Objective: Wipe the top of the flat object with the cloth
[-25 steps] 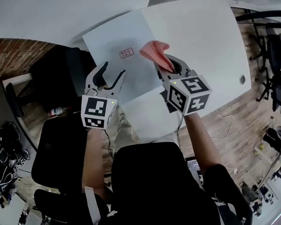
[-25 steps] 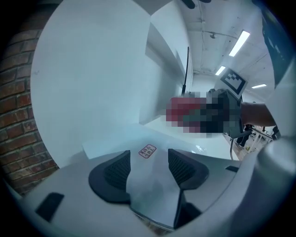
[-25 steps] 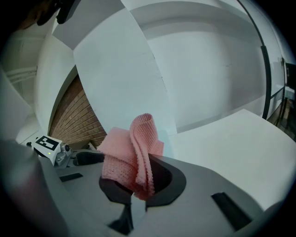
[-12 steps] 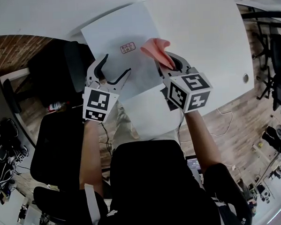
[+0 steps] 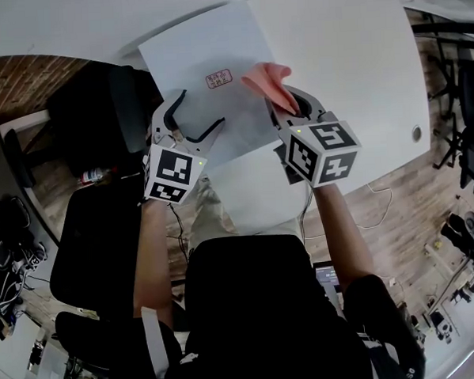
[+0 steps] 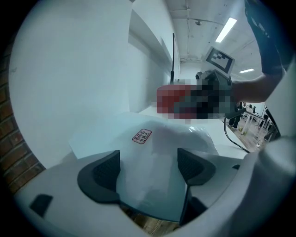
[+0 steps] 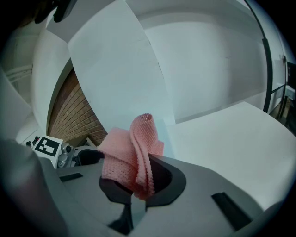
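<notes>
Pink cloth gripped for wiping while the other jaws let go of the sheet

Head view: the right gripper [image 5: 297, 102] holds the cloth [image 5: 268, 80] bunched beyond its tips, above the flat white sheet [image 5: 202, 48]; the left gripper [image 5: 199, 109] straddles the sheet's near edge. Left gripper view: jaws opening wide, with the sheet lying loose between the pads. Right gripper view: jaws clamped on the cloth. Best to press the cloth flat and sweep evenly, since the unheld sheet may slide.
</notes>
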Available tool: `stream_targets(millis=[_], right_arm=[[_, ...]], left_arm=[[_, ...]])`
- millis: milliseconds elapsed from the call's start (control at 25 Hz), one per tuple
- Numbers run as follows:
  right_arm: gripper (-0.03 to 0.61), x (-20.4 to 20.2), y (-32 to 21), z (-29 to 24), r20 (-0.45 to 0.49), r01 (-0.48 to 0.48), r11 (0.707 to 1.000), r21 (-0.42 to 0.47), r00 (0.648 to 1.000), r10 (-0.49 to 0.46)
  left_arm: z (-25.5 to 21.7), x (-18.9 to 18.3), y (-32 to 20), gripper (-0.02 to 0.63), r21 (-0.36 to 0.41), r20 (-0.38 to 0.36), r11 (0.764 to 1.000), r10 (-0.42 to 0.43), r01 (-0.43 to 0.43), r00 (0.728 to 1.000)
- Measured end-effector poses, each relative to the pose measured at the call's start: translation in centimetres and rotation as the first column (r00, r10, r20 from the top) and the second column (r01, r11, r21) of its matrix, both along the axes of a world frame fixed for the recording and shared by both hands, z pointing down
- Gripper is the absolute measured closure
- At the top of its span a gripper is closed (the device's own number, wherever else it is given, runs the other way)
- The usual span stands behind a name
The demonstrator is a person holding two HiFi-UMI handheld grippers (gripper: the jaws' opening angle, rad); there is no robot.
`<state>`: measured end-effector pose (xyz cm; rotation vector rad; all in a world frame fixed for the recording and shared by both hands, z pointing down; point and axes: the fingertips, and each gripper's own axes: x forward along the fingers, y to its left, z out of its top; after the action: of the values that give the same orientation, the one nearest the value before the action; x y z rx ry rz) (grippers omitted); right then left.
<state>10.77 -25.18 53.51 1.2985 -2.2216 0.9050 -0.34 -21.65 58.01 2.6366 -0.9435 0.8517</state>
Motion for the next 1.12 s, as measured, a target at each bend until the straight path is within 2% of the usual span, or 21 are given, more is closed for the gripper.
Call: stream_targets(millis=[320,440,640,800,1120], right_arm=[[0.534,0.0,-0.6,0.2,-0.024,0.016,1.000,0.003,1.000,-0.016],[0.534,-0.1,-1.2,0.4,-0.070,0.048,0.999,0.010,0.996,-0.047],[0.534,-0.6,-3.0,1.2,-0.160,0.126,0.992,0.005,0.979,-0.123],[0.534,-1.2,-4.5,2.1,-0.223,0.187,0.982,-0.023,0.957,-0.187],[0.534,-1.8,-5.2,3.9,-0.284,0.235,0.968,-0.088,0.926,-0.251]], left_arm=[[-0.3,0.1,-0.2,0.235,0.012,-0.014,1.000,0.012,-0.012,1.000],[-0.3,0.1,-0.2,0.235,0.008,-0.012,1.000,0.015,-0.015,1.000],[-0.2,0.2,-0.2,0.235,0.003,-0.008,1.000,0.019,-0.019,1.000],[0.9,-0.3,0.4,0.235,-0.028,-0.005,1.000,-0.012,0.012,1.000],[0.9,-0.3,0.3,0.235,-0.028,-0.008,1.000,-0.008,0.008,1.000]])
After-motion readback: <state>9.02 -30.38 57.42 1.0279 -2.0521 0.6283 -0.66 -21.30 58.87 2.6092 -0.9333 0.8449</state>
